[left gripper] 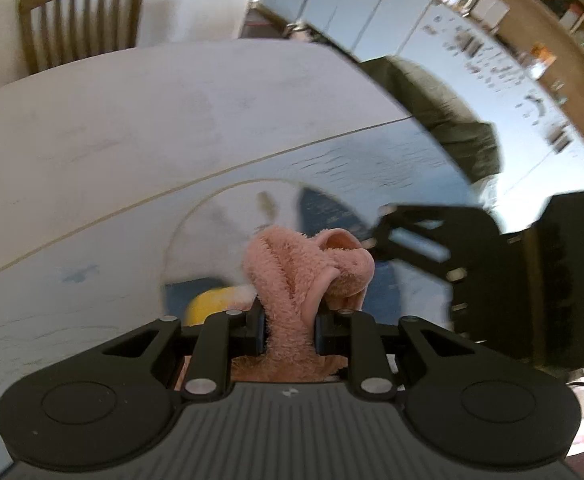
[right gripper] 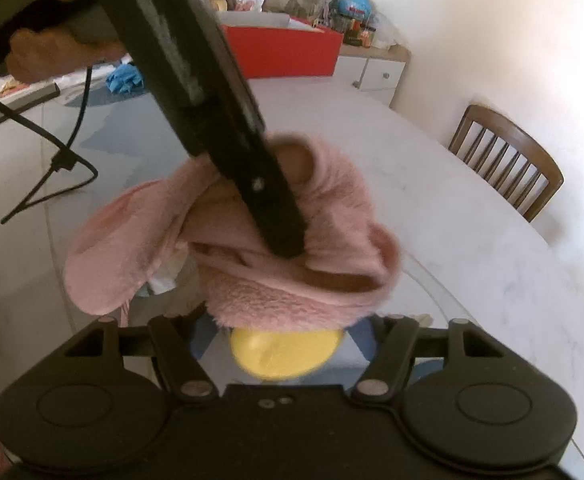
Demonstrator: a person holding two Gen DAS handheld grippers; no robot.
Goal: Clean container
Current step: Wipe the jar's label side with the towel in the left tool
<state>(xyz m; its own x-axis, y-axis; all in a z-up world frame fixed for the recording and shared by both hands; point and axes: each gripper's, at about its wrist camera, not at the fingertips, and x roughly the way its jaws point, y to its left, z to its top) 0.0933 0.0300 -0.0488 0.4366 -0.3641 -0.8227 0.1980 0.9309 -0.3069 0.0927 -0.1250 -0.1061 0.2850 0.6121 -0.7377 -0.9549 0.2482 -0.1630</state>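
Observation:
My left gripper (left gripper: 288, 320) is shut on a fluffy pink cloth (left gripper: 300, 264). Beyond it curves the rim of a clear container (left gripper: 196, 216) standing on the white table. In the right wrist view the left gripper (right gripper: 288, 240) comes down from the upper left and presses the bunched cloth (right gripper: 292, 288) into the container (right gripper: 444, 292). A blurred yellow thing (right gripper: 284, 352) shows low under the cloth, and is also seen as the yellow thing (left gripper: 208, 304). My right gripper (right gripper: 284, 316) sits at the container's near side with its fingertips hidden by the cloth. From the left view the right gripper (left gripper: 388, 220) reaches the rim.
A wooden chair (right gripper: 508, 160) stands past the table's (right gripper: 472, 216) far edge. A red box (right gripper: 284, 52), a blue crumpled thing (right gripper: 124, 78) and a black cable (right gripper: 64, 160) lie at the back left. A hand (right gripper: 52, 48) holds the left gripper's handle.

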